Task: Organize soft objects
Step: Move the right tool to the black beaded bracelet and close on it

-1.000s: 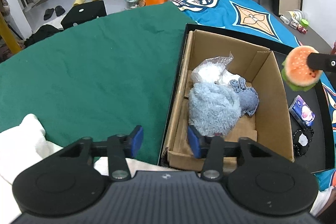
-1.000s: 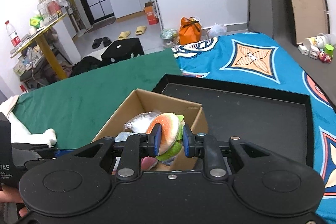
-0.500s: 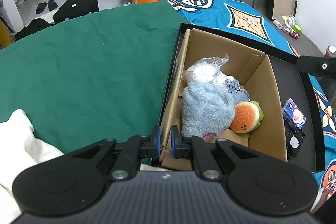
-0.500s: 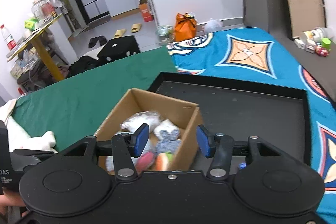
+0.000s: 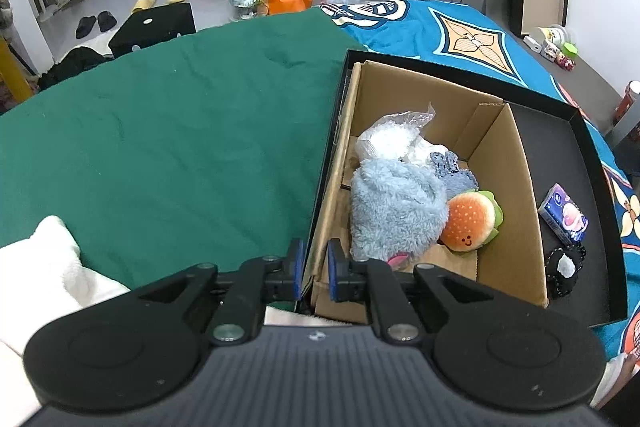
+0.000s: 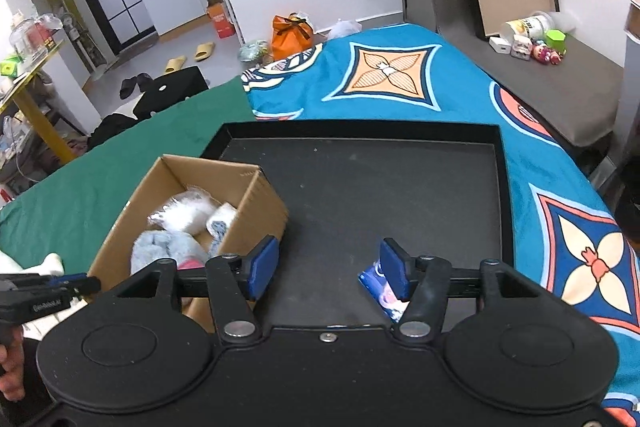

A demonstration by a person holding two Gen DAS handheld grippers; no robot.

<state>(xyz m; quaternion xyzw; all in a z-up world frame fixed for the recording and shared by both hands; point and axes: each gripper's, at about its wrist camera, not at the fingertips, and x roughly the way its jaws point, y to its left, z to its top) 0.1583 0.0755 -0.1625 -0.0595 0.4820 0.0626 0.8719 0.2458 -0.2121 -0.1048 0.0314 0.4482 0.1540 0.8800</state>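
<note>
A cardboard box (image 5: pixel 516 183) stands in the left part of a black tray (image 6: pixel 360 187). In it lie a fluffy blue cloth (image 5: pixel 396 207), a burger plush (image 5: pixel 472 223), a white bagged item (image 5: pixel 388 143) and a grey-blue knit (image 5: pixel 452 171). My left gripper (image 5: pixel 314 269) is shut on the box's near left wall. My right gripper (image 6: pixel 328 269) is open and empty above the tray, right of the box (image 6: pixel 256 199). A blue tissue pack (image 6: pixel 380 287) lies by its right finger. The pack (image 5: pixel 564 219) and a black crocheted item (image 5: pixel 564 267) lie right of the box.
The tray lies on a bed with a green blanket (image 5: pixel 160 147) on the left and a blue patterned cover (image 6: pixel 440 87) on the right. A white towel (image 5: pixel 44 267) lies at the near left. Small items (image 6: pixel 532 43) stand on a grey ledge at the far right.
My right gripper opened, the burger plush dropped into the box, and the gripper moved right over the tray. My left gripper closed on the box's wall.
</note>
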